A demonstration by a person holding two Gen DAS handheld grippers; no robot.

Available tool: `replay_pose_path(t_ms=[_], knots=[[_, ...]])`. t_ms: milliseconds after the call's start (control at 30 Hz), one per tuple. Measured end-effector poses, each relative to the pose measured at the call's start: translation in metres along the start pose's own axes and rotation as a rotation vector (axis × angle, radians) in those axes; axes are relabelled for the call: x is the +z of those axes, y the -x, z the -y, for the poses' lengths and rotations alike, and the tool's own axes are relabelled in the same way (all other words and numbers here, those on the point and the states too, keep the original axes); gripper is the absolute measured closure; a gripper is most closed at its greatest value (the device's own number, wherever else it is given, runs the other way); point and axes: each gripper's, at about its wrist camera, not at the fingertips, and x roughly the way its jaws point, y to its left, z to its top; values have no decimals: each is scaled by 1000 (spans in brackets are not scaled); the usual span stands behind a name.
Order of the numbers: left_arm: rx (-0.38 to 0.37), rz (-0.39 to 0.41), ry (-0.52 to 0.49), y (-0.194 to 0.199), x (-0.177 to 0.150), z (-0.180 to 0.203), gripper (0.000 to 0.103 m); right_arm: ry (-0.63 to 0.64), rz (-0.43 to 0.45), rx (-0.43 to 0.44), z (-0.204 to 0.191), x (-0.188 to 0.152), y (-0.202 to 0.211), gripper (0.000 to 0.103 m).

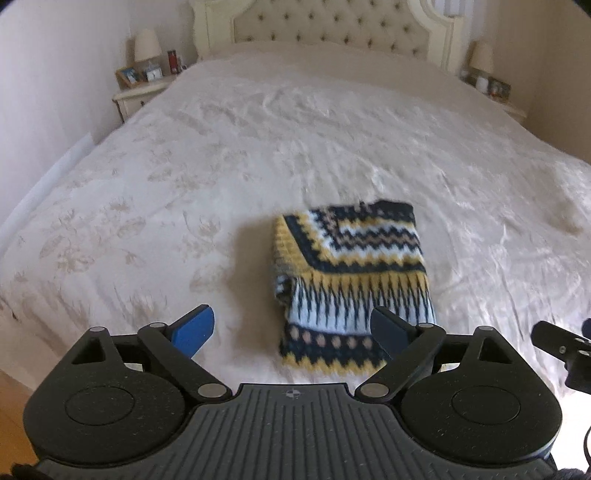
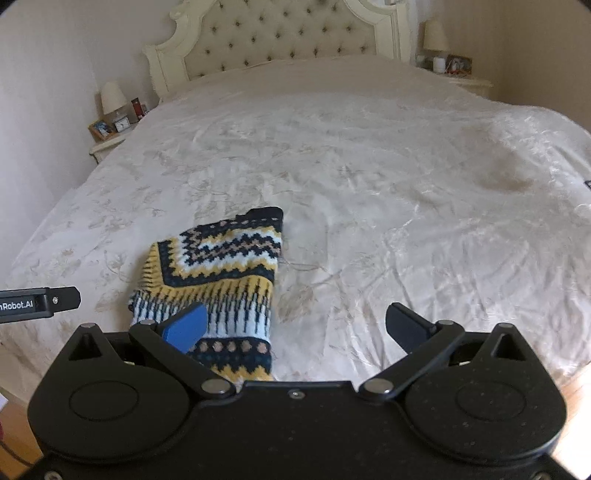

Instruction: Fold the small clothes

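Observation:
A small knitted garment (image 1: 351, 280) in navy, yellow and white zigzag bands lies folded into a compact rectangle on the cream bedspread (image 1: 258, 155), near the bed's front edge. My left gripper (image 1: 293, 332) hovers above and in front of it, jaws wide apart with nothing between them. In the right wrist view the same garment (image 2: 221, 280) lies to the lower left. My right gripper (image 2: 295, 328) is open too and holds nothing; its blue left finger (image 2: 186, 326) overlaps the garment only in the picture. Each gripper's body shows at the edge of the other's view.
A tufted headboard (image 1: 325, 26) closes off the far end of the bed. Nightstands with lamps and small items stand at the left (image 1: 142, 79) and at the right (image 2: 448, 70). Wooden floor (image 2: 18, 432) shows below the bed's front edge.

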Motion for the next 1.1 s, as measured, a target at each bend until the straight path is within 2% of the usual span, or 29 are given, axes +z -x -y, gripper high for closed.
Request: replay_pose_path(t_ms=[333, 667, 1100], knots=[[-15, -77, -35, 6, -20, 8, 11, -30, -47, 29, -3, -18, 16, 1], [-39, -160, -18, 3, -29, -1, 11, -40, -58, 33, -17, -27, 25, 1], [-5, -222, -15, -3, -37, -8, 11, -43, -94, 21, -25, -29, 21, 1]])
